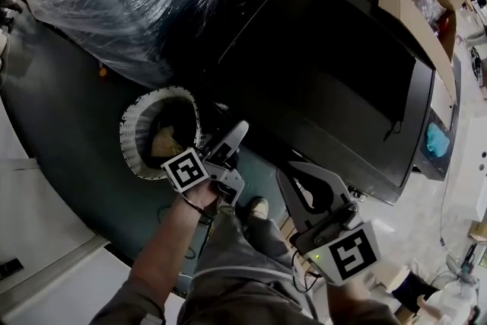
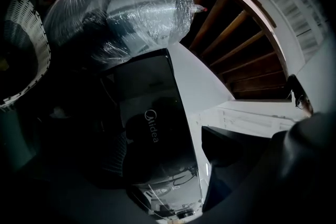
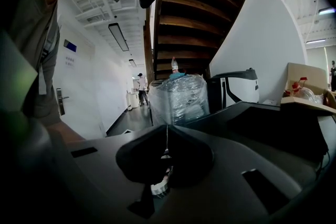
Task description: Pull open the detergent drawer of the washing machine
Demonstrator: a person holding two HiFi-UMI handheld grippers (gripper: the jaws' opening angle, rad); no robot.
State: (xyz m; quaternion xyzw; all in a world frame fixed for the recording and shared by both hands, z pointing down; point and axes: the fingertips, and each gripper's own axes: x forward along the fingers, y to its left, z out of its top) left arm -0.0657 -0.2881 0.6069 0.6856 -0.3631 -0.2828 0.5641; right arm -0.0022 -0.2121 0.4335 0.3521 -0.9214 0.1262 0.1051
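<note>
Head view looks down on the black washing machine [image 1: 327,65], which fills the middle and right of the picture, with both grippers held near its closest corner and apart from it; its detergent drawer cannot be made out in any view. The left gripper [image 1: 228,142], beside a white laundry basket [image 1: 131,141], has its jaws wide apart with nothing between them, and its own view faces the machine's dark front. The right gripper [image 1: 293,179] has its jaws pressed together, empty.
</note>
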